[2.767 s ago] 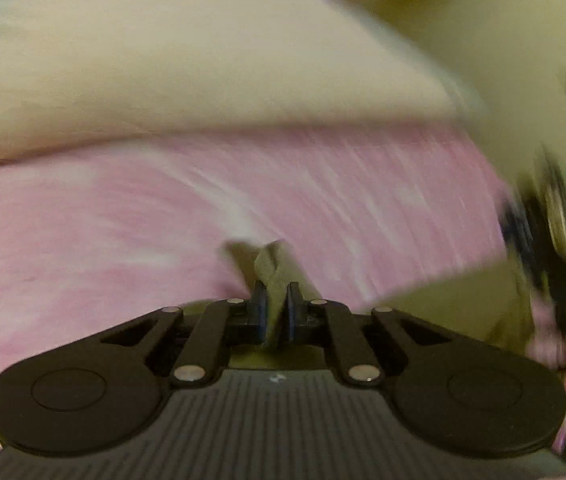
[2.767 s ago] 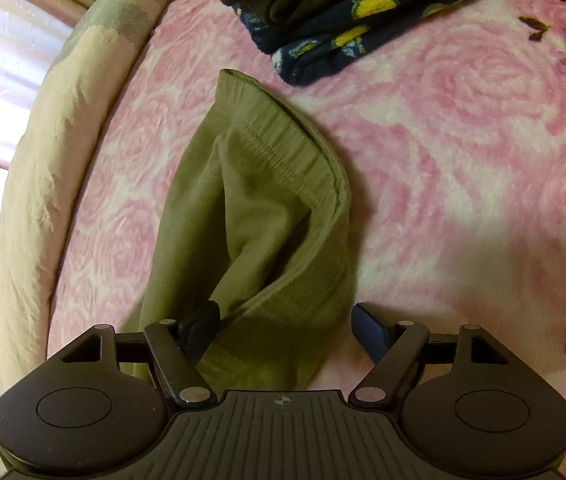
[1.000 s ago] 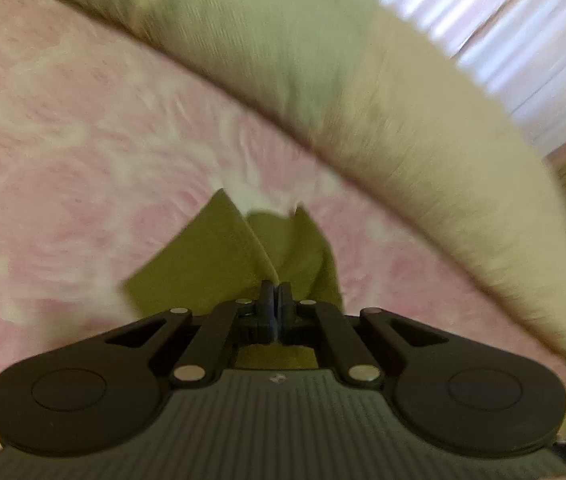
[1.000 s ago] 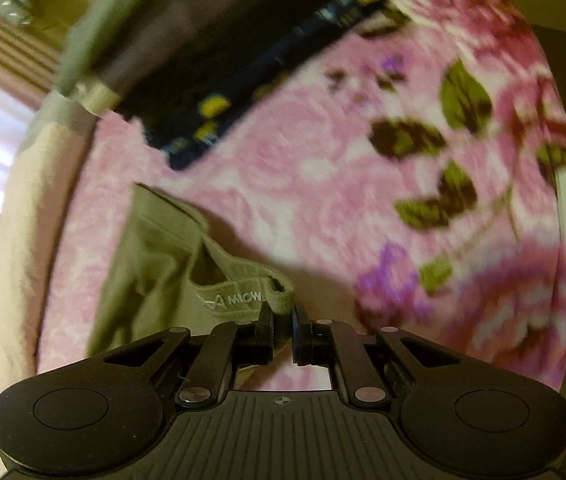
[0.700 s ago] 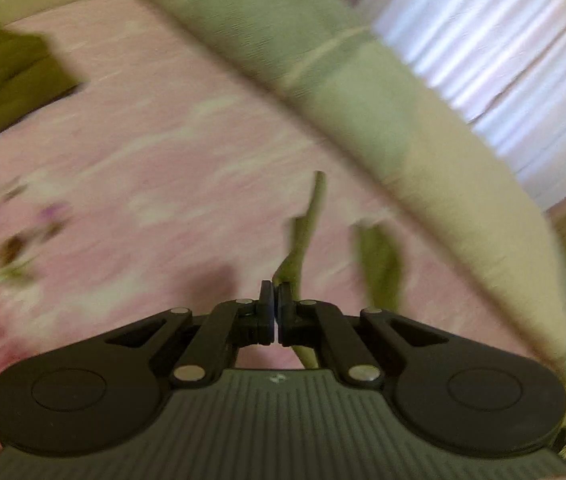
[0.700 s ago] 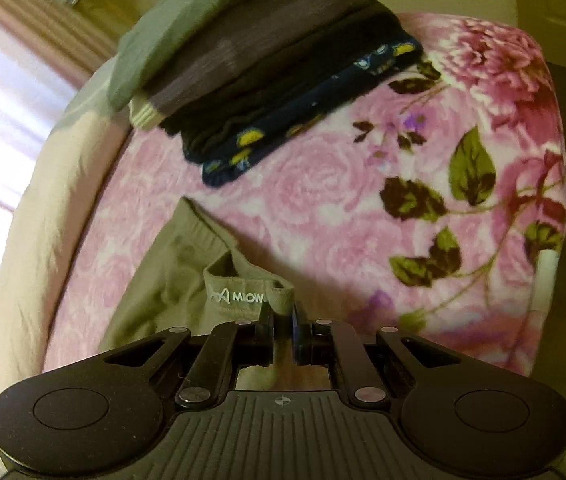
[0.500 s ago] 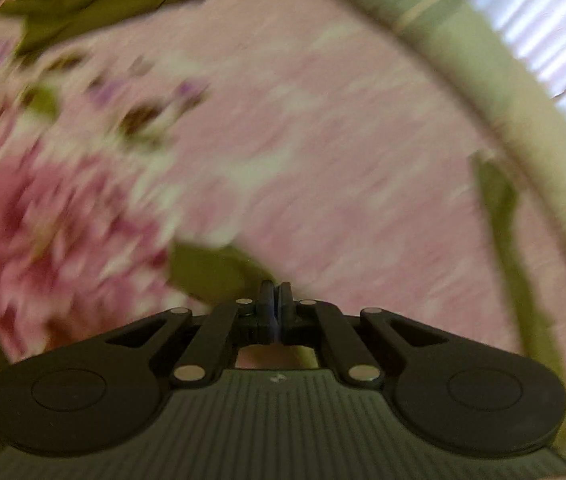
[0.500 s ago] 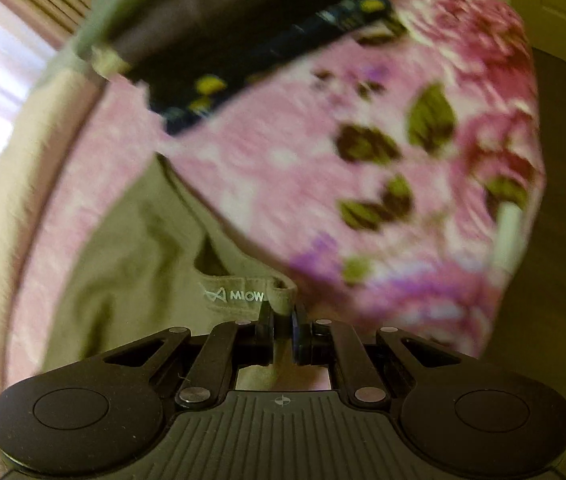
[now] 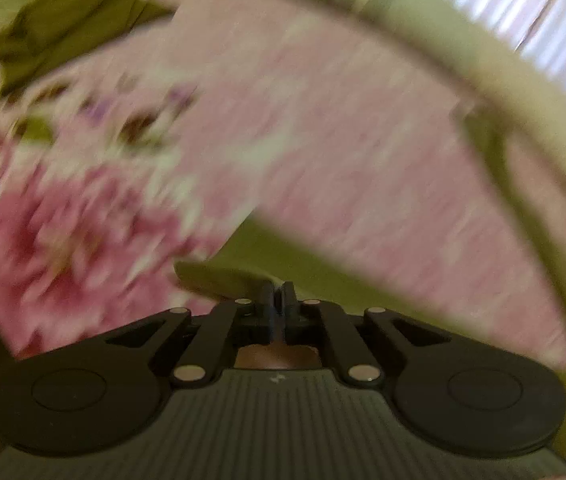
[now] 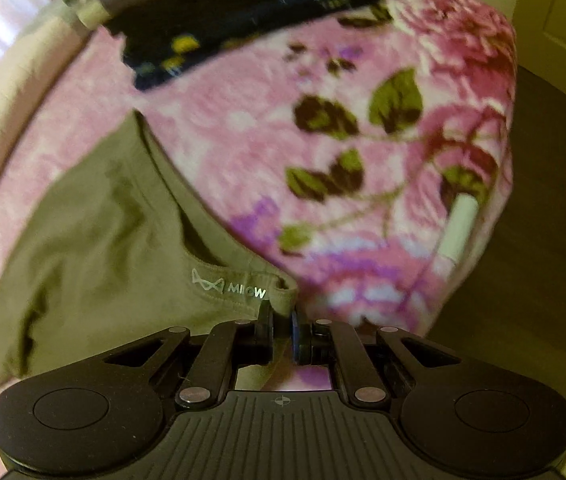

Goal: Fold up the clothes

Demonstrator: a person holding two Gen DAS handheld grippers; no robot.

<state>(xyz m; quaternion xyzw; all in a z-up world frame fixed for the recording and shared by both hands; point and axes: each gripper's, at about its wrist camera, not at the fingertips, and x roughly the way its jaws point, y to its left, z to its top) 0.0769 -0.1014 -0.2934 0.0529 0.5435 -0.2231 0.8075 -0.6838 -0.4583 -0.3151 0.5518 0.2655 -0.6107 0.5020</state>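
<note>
An olive-green garment (image 10: 95, 232) with a white "MIOW" logo on its waistband hangs over the pink floral blanket (image 10: 383, 60). My right gripper (image 10: 281, 322) is shut on the waistband corner. My left gripper (image 9: 278, 300) is shut on another edge of the same garment (image 9: 267, 256), which stretches away to the right in a blurred left wrist view. The garment's lower part is hidden behind the gripper bodies.
A stack of folded clothes (image 10: 243, 4), dark with yellow print at the bottom, sits at the blanket's far side; it shows blurred in the left wrist view (image 9: 67, 36). A cream bolster (image 9: 483, 64) borders the blanket by the curtain. A white object (image 10: 459, 224) lies near the blanket's right edge. Dark floor (image 10: 543, 200) lies beyond.
Both grippers stayed shut on the olive garment and lifted and spread it out. The left wrist view swung round toward the flowered end of the blanket. The right gripper closed on the waistband 2.8 s ago.
</note>
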